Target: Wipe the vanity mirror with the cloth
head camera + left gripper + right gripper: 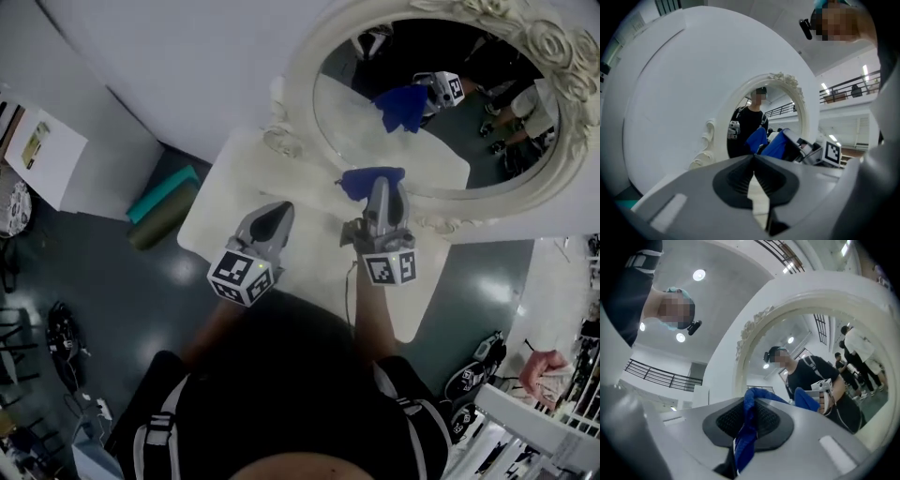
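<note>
A round vanity mirror (403,141) in an ornate white frame (553,56) leans at the back of a white table (234,178). My right gripper (377,187) is shut on a blue cloth (370,178), held just in front of the lower edge of the glass. In the right gripper view the blue cloth (747,427) is pinched between the dark pads (771,420), with the mirror (820,380) ahead. My left gripper (272,217) hovers over the table to the left, shut and empty. The left gripper view shows the mirror (764,122) and the blue cloth (776,143) beyond its closed fingertips (753,158).
The mirror reflects the cloth, the right gripper and people standing behind. A teal mat (161,194) and a dark roll (159,225) lie on the floor left of the table. A white cabinet (42,150) stands at far left. Shoes (473,370) lie at lower right.
</note>
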The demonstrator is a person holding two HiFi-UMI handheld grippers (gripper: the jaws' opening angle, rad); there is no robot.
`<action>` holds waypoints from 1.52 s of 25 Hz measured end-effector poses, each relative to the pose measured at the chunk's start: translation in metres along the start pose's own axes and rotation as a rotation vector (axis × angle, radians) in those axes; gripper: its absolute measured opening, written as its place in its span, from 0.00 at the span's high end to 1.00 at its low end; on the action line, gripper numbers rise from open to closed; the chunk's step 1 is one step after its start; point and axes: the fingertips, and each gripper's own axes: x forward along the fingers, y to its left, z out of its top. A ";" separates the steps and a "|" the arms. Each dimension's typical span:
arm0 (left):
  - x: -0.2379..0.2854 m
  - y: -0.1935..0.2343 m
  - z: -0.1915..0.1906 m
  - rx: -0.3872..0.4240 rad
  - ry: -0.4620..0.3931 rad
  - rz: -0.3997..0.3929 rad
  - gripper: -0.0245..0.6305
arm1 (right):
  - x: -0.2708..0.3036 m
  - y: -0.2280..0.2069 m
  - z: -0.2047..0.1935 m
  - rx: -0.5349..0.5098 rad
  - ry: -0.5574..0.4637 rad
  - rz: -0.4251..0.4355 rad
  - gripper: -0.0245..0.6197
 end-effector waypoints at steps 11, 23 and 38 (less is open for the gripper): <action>0.073 -0.071 0.015 0.072 -0.027 -0.253 0.95 | -0.096 -0.091 0.087 -0.279 -0.080 -0.390 0.90; 0.100 -0.110 0.023 0.110 -0.034 -0.301 0.95 | -0.087 -0.141 0.118 -0.514 -0.008 -0.517 0.90; 0.144 -0.124 -0.001 0.081 0.005 -0.225 0.95 | -0.056 -0.213 0.094 -0.448 0.092 -0.470 0.90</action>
